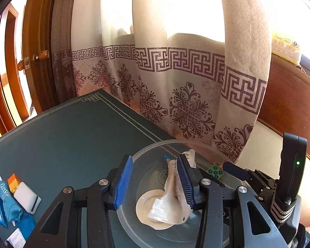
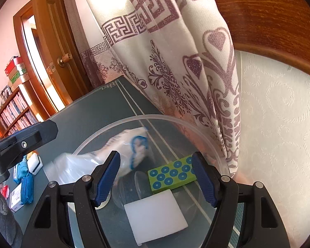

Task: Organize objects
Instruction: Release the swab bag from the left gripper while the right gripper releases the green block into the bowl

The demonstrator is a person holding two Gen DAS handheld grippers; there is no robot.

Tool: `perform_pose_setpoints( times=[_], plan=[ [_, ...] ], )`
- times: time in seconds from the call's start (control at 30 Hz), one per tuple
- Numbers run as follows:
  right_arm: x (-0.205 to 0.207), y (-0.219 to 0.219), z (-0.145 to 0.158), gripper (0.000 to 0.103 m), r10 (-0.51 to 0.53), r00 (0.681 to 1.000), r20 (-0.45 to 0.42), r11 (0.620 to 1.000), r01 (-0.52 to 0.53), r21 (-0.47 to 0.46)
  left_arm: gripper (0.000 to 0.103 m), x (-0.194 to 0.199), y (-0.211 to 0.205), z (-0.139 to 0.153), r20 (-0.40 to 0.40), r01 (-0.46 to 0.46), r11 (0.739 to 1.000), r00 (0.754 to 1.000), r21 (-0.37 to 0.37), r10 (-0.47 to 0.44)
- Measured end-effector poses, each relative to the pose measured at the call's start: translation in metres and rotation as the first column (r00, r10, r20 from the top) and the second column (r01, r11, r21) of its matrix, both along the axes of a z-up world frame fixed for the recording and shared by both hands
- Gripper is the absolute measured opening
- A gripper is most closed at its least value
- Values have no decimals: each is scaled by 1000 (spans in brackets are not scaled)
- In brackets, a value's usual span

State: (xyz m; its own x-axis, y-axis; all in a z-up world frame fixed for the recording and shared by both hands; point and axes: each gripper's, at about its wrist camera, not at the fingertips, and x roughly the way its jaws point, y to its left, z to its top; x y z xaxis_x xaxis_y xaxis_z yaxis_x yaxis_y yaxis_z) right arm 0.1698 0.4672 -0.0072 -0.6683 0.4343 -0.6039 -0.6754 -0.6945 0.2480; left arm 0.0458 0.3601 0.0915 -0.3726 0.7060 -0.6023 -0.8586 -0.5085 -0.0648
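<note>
The crinkled white plastic pouch [image 1: 176,188] hangs long axis upright against the open left gripper's [image 1: 153,183] right finger, over the clear plastic bowl [image 1: 146,155].

The table mat [image 1: 76,128] is dark teal with a thin pale double line and a fret knot at its eleven o'clock corner, and behind it the cream curtain [image 1: 175,82] carries a dark plum Greek-key band over matching floral medallions, next to a warm orange-brown wooden door [image 1: 41,41]. In the clear, colourless plastic bowl [image 2: 175,119] lie a lime-green block [image 2: 171,175] dotted with blue rings and, at six o'clock from it, a plain white block [image 2: 155,217]. At nine o'clock on the mat sit bright blue packets [image 1: 10,204] and a white pad [image 1: 26,198] edged in black.
</note>
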Motion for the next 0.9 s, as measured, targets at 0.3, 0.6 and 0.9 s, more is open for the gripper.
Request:
perform_pose_setpoints(
  times=[0.3,0.6,0.9],
  plan=[
    [-1,1,0,73,2,1000,-7,1000,-2,-6,60,-8,-13,-15,45,-50,998,998,-26,52],
    [-5,1,-2,73,14,1000,-1,1000,-14,2,83,-3,-37,-17,34,-99,995,994,-20,99],
    [-21,-10,-9,73,99,993,70,995,-100,5,97,-5,-63,-18,59,-154,988,986,-2,154]
  ],
)
